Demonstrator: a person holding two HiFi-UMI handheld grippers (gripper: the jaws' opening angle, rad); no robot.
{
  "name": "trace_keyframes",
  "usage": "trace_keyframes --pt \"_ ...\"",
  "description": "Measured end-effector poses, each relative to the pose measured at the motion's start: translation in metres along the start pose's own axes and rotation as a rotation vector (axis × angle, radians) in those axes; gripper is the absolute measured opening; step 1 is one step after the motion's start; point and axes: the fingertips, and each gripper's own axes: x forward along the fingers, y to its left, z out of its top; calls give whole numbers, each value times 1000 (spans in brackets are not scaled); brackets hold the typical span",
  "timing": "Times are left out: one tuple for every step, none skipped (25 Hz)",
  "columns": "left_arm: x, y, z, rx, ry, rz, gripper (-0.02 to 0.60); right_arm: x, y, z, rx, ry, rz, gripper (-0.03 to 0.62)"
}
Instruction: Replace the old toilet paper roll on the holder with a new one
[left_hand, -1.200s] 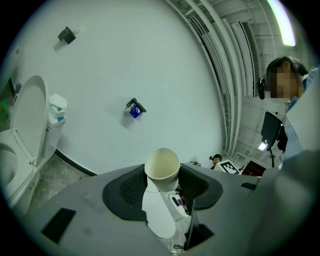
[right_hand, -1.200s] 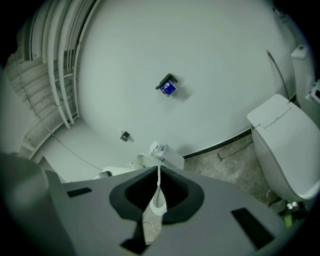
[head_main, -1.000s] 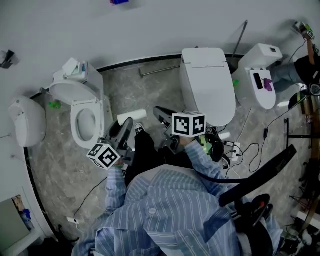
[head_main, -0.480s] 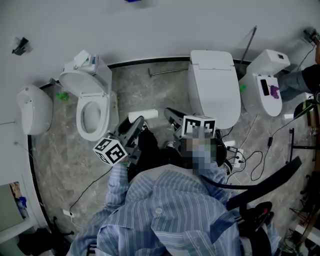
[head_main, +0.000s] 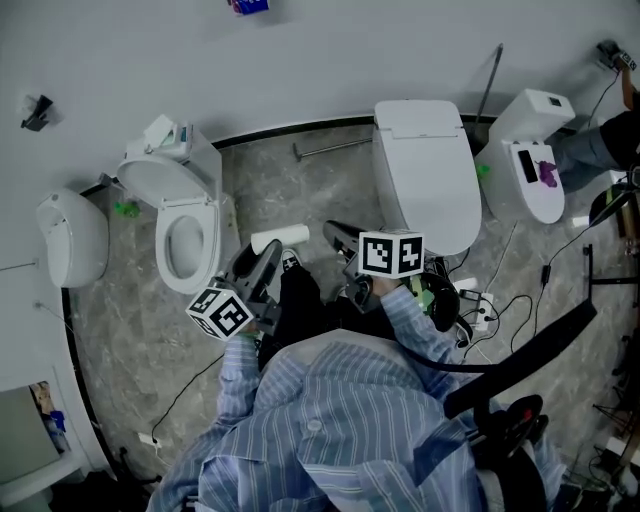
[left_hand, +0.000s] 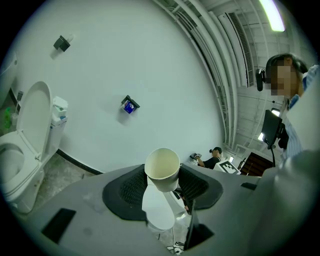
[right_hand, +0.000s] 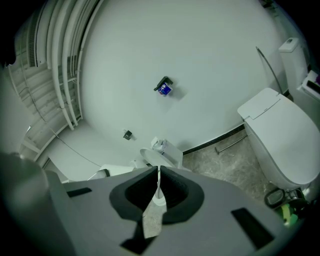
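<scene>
Over the last second we merely drifted sideways: our left gripper (head_main: 262, 256) kept its wide jaws clamped on the toilet paper roll (head_main: 280, 238), well short of the wall, while our right gripper (head_main: 333, 230) stayed fully closed and empty, so the swap remained undone.

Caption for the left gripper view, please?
Left gripper clamps an empty cardboard tube, toilet with raised seat at left.

Dim, bluish light; fisheye warping toward edges.
</scene>
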Motion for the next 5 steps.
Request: trace_keyframes --pt "1 0 0 0 -1 1 195 0 -1 0 0 2 0 20" --pt "2 0 0 0 -2 1 195 0 -2 1 0 3 -1 20" --pt "3 0 1 1 -3 2 195 0 -3 2 -1 5 -2 20" --pt "4 1 2 2 -4 3 195 1 -4 3 -2 6 -3 20" --pt "5 1 3 3 -5 5 195 1 -4 4 -3 8 -3 20"
